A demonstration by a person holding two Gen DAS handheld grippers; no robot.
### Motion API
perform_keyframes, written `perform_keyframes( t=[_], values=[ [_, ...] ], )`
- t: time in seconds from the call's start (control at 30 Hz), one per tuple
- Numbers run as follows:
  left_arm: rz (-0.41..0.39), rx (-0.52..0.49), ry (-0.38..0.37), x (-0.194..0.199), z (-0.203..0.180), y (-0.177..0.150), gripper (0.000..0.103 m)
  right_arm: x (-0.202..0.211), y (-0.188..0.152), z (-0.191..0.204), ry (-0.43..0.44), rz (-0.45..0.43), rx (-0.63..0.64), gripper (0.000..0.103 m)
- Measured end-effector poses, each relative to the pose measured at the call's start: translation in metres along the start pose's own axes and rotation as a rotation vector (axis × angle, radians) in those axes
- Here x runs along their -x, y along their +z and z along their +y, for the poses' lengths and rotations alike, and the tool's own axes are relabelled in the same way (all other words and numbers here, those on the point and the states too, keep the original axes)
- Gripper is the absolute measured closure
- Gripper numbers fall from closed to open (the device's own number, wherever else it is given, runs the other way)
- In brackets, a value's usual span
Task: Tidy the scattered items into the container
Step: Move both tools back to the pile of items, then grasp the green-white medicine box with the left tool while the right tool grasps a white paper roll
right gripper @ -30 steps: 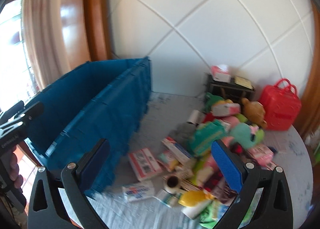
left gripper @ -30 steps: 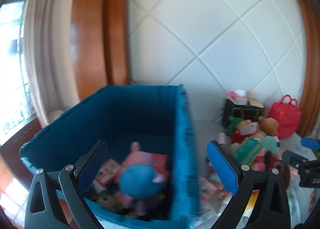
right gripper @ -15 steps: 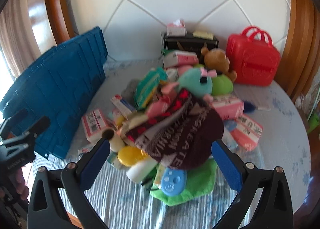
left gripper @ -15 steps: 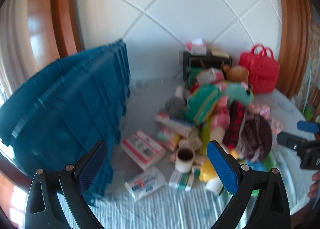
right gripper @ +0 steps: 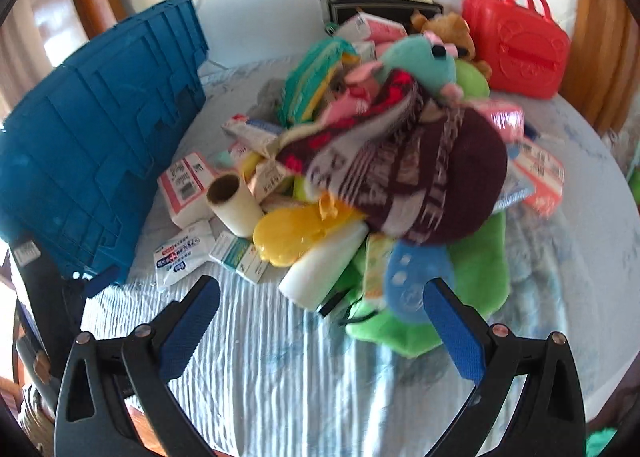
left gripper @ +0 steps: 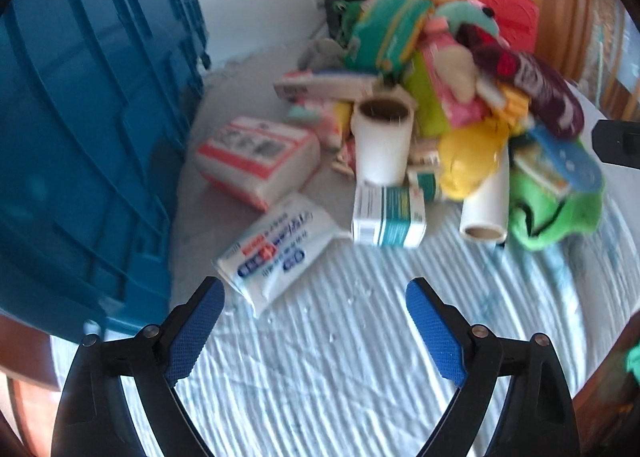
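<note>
A blue plastic crate (left gripper: pixel 80 145) stands at the table's left; it also shows in the right wrist view (right gripper: pixel 92 129). A heap of scattered items lies to its right. My left gripper (left gripper: pixel 316 321) is open and empty, just short of a white tissue pack (left gripper: pixel 276 249); a teal-striped box (left gripper: pixel 388 217) and a white paper cup (left gripper: pixel 382 141) lie beyond. My right gripper (right gripper: pixel 320 317) is open and empty, in front of a white bottle (right gripper: pixel 320 269), a blue tag (right gripper: pixel 412 277) and a maroon knit hat (right gripper: pixel 408 169).
A red toy case (right gripper: pixel 516 45) and a black box (right gripper: pixel 380 9) stand at the back by the tiled wall. A green cloth (right gripper: pixel 472 289), plush toys (right gripper: pixel 420 61) and a red-and-white pack (left gripper: pixel 256 161) are in the heap. A light blue cloth (left gripper: pixel 340 369) covers the table.
Both grippers have swung away from the crate and dropped toward the heap on the table. The items now look much closer. Both stay open and empty.
</note>
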State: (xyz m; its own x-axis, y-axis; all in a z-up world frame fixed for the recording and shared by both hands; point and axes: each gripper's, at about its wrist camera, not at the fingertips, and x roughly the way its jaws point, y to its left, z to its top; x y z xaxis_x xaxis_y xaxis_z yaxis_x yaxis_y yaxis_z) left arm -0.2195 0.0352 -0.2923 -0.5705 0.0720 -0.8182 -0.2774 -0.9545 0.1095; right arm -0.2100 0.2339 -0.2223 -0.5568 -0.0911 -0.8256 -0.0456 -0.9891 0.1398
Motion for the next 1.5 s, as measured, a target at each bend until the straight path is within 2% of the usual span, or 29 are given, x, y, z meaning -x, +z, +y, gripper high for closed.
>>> perform_keyframes(
  t=[0.1, 0.13, 0.17, 0.33, 0.77, 0.83, 0.93, 1.1, 1.17, 1.33, 1.5],
  values=[
    [-0.002, -0.025, -0.011, -0.01, 0.0, -0.003, 0.011, -0.017, -0.012, 0.001, -0.013, 0.041, -0.061, 0.0],
    [-0.007, -0.028, -0.016, -0.013, 0.001, -0.002, 0.012, -0.022, -0.014, 0.002, -0.02, 0.054, -0.074, 0.006],
    [-0.007, -0.027, -0.024, -0.016, 0.002, 0.0, 0.012, -0.026, -0.016, 0.003, -0.021, 0.06, -0.083, 0.017],
    [-0.033, -0.017, -0.081, -0.027, -0.005, 0.015, 0.012, -0.045, -0.013, 0.004, -0.007, 0.063, -0.143, 0.03],
    [0.016, -0.061, -0.14, -0.08, -0.041, 0.041, 0.012, -0.111, 0.0, -0.016, -0.007, 0.153, -0.229, 0.03],
    [0.017, -0.068, -0.139, -0.084, -0.043, 0.043, 0.016, -0.117, 0.001, -0.02, 0.001, 0.164, -0.236, 0.032],
    [0.043, -0.061, -0.158, -0.092, -0.043, 0.046, 0.044, -0.123, 0.003, -0.022, 0.022, 0.173, -0.235, 0.032],
    [0.037, -0.06, -0.143, -0.09, -0.044, 0.044, 0.044, -0.134, 0.004, -0.023, 0.039, 0.18, -0.24, 0.034],
    [0.032, -0.055, -0.14, -0.086, -0.043, 0.042, 0.044, -0.135, 0.002, -0.022, 0.059, 0.186, -0.235, 0.053],
    [0.007, -0.043, -0.135, -0.073, -0.041, 0.038, 0.045, -0.126, -0.011, -0.017, 0.045, 0.214, -0.198, 0.054],
    [0.016, -0.042, -0.132, -0.068, -0.039, 0.03, 0.045, -0.114, -0.034, -0.018, 0.032, 0.269, -0.178, 0.056]
  ],
)
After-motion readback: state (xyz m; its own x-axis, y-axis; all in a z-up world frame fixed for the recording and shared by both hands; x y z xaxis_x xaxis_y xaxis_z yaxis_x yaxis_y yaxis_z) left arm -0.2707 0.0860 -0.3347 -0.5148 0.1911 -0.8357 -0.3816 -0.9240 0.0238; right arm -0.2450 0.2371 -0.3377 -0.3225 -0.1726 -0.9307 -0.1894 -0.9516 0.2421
